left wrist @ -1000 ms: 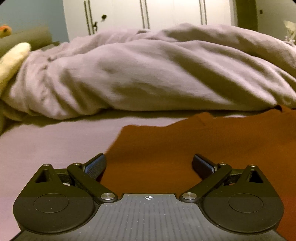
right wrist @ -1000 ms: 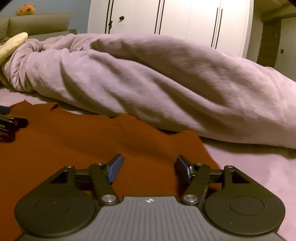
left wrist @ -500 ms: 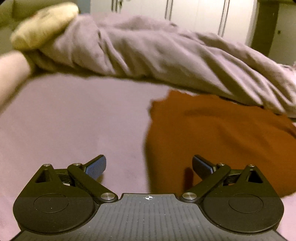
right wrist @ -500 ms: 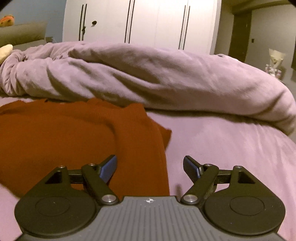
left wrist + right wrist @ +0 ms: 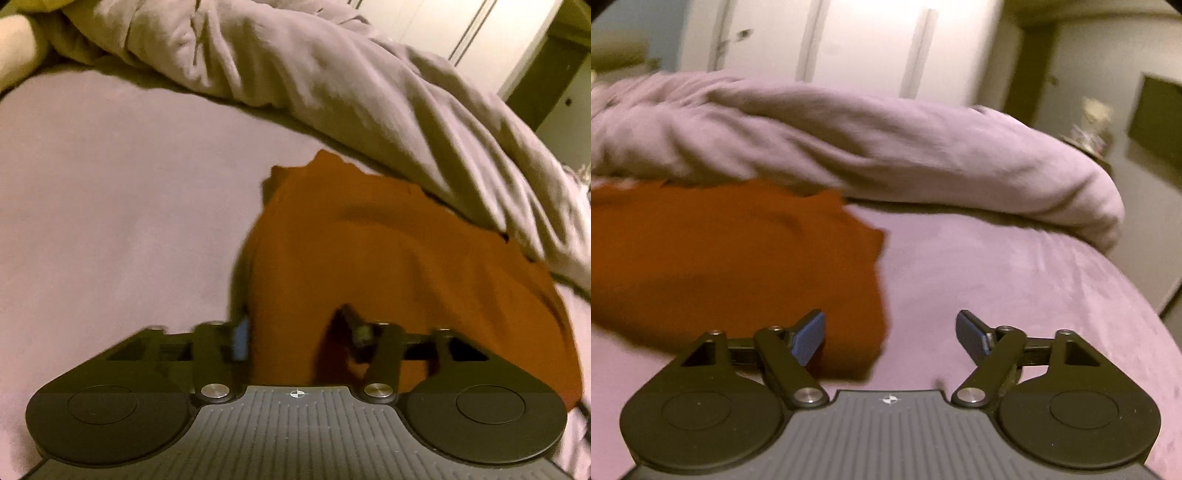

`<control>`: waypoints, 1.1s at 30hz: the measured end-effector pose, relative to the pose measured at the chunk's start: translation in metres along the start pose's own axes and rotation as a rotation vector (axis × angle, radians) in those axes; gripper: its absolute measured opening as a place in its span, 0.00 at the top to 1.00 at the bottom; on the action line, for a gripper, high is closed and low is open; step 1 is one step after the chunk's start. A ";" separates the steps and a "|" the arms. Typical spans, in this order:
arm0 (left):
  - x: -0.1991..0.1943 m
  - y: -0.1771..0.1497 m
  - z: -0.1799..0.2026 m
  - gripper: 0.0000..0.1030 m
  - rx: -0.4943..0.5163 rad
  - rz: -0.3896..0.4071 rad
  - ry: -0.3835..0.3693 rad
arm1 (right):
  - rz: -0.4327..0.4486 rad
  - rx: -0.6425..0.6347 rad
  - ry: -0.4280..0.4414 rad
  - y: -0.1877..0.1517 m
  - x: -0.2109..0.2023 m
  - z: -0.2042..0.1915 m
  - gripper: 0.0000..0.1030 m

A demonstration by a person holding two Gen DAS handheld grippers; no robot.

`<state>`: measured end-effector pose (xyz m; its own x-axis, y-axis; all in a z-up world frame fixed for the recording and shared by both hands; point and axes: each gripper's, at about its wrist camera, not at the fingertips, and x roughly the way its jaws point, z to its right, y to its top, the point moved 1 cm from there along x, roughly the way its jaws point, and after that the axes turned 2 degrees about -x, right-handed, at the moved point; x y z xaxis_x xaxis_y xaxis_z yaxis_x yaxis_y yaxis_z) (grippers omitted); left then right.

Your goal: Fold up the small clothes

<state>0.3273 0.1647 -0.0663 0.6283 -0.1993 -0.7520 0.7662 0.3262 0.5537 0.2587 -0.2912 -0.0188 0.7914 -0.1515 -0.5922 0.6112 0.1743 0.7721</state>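
One soft, limp rust-orange garment [image 5: 388,266] bunches between the closing left gripper [image 5: 295,332], while the closing right gripper [image 5: 890,332] stands apart, holding nothing, at its lower-centre edge.

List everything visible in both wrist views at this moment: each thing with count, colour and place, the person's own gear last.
garment: one, rust orange, lying partly folded on the bed, its far edge against the duvet.
duvet: one, pale lilac, bunched in a long roll across the far side of the bed.
bed sheet: one, lilac, covering the mattress under the garment.
pillow: one, cream, far left corner of the left wrist view.
wardrobe: one, white with long handles, behind the bed.
left gripper: one, black with blue pads, jaws closing with the garment's near edge between them.
right gripper: one, black with blue pads, jaws closing, only bare sheet and the garment's corner between them, nothing gripped.
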 end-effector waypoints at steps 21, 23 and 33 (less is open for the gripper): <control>-0.022 -0.028 -0.005 0.36 0.037 -0.061 -0.091 | -0.048 0.051 0.177 -0.022 -0.024 -0.044 0.50; -0.018 -0.025 -0.004 0.49 0.031 -0.069 -0.098 | -0.051 0.041 0.185 -0.023 -0.026 -0.048 0.50; 0.007 -0.005 -0.018 0.78 -0.182 -0.095 -0.179 | -0.031 0.023 0.210 -0.018 -0.035 -0.061 0.50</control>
<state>0.3257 0.1779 -0.0807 0.5807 -0.3918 -0.7137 0.7964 0.4554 0.3980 0.2209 -0.2294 -0.0266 0.7593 0.0505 -0.6488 0.6364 0.1506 0.7565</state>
